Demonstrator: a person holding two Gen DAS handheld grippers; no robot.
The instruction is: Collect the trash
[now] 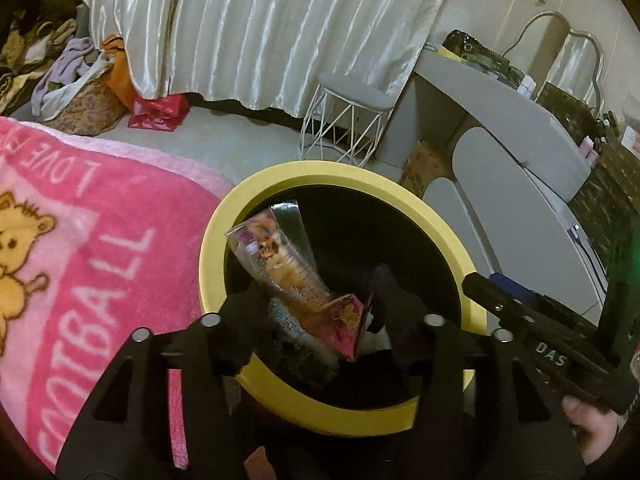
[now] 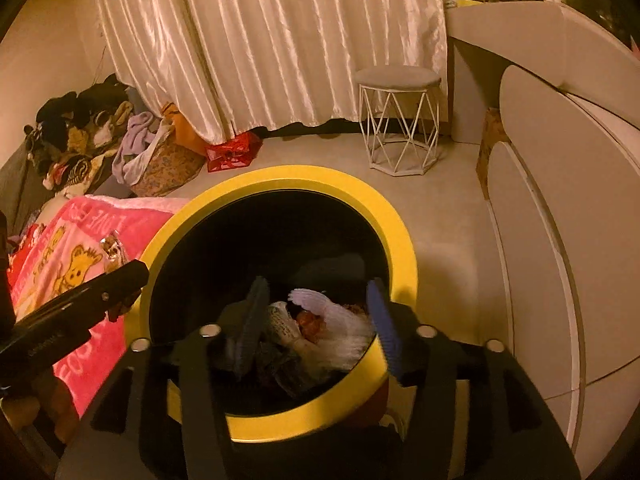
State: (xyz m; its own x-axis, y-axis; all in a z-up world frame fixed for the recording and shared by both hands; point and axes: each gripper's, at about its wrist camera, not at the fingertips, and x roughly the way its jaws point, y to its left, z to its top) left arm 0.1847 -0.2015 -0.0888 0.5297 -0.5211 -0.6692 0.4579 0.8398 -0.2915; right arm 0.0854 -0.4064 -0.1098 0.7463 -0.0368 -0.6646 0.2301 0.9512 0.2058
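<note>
The left gripper (image 1: 316,304) is standing with its jaws apart over the mouth of the yellow-rimmed bin (image 1: 436,216). Between the fingers, not pressed by them, a clear snack wrapper (image 1: 276,256) is leaning on a tilt, its upper end near the far-left rim and its lower pink end down in the bin. The right gripper (image 2: 320,320) is also hanging open above the same bin; its blue-padded fingers (image 2: 384,328) are framing crumpled white tissue (image 2: 344,328) and other trash lying at the bottom (no pad is touching it). The right finger is sitting just beside the near rim. To the left, a pink blanket (image 1: 100,240) is touching the bin's side. To the right, a white cabinet (image 2: 540,260) is standing near. Beyond the rim, bare floor (image 2: 320,160) is reaching to a wire stool (image 2: 400,120) and a pale curtain (image 2: 280,40).
</note>
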